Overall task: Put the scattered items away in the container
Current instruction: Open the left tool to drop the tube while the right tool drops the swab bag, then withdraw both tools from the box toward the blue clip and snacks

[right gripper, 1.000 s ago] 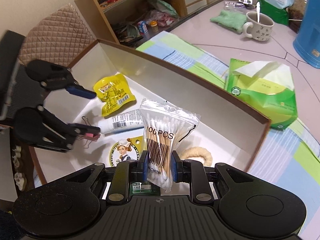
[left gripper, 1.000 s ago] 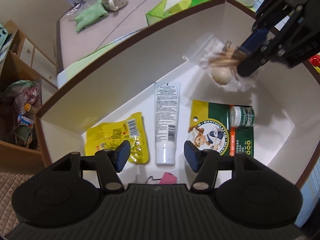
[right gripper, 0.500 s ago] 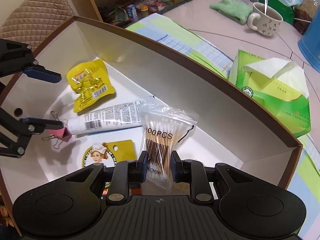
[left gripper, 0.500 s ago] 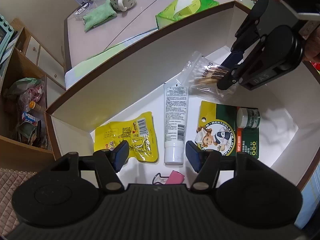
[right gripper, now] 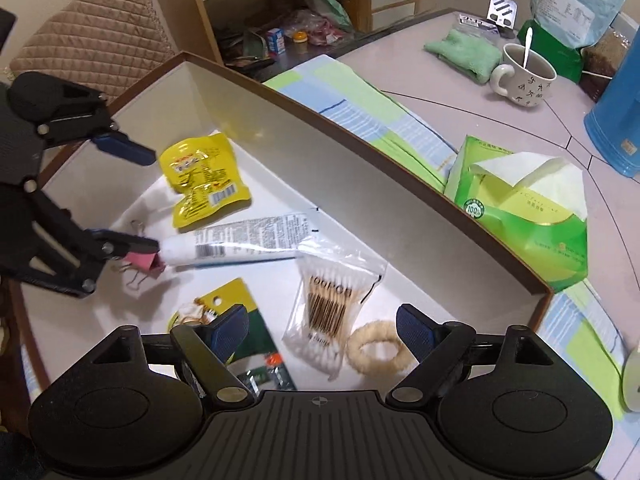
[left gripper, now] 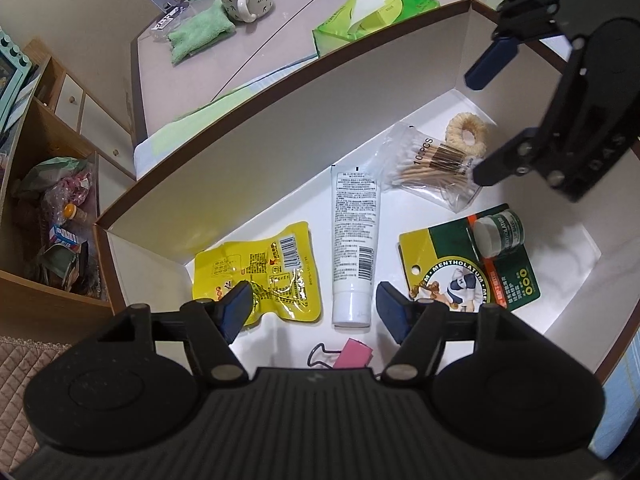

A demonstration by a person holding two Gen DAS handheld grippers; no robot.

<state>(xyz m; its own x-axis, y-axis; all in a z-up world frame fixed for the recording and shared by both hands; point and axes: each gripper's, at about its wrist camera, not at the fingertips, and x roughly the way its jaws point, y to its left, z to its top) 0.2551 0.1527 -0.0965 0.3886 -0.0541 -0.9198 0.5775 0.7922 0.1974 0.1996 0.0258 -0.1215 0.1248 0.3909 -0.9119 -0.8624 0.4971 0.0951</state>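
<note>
A white box with a brown rim [left gripper: 280, 132] holds a yellow packet [left gripper: 260, 272], a white tube [left gripper: 355, 244], a Mentholatum card [left gripper: 480, 264], a pink binder clip [left gripper: 354, 354], a cream hair ring [left gripper: 468, 134] and a bag of cotton swabs [left gripper: 428, 162]. The swab bag [right gripper: 330, 312] lies flat on the box floor beside the ring [right gripper: 378, 350]. My right gripper [right gripper: 322, 324] hangs open just above the bag, holding nothing. Over the near end of the tube, my left gripper [left gripper: 314, 306] is open and empty too.
Beyond the box's far wall, a green tissue pack [right gripper: 524, 216], a mug with a spoon [right gripper: 524, 76], a green cloth [right gripper: 464, 54] and a blue container [right gripper: 616, 120] stand on the table. A wooden shelf [left gripper: 36, 200] and a quilted chair [right gripper: 88, 40] sit past the box's end.
My right gripper lowered the swab bag into the box, then opened and let it go; the bag now lies on the floor. The left gripper stayed open and rose slightly.
</note>
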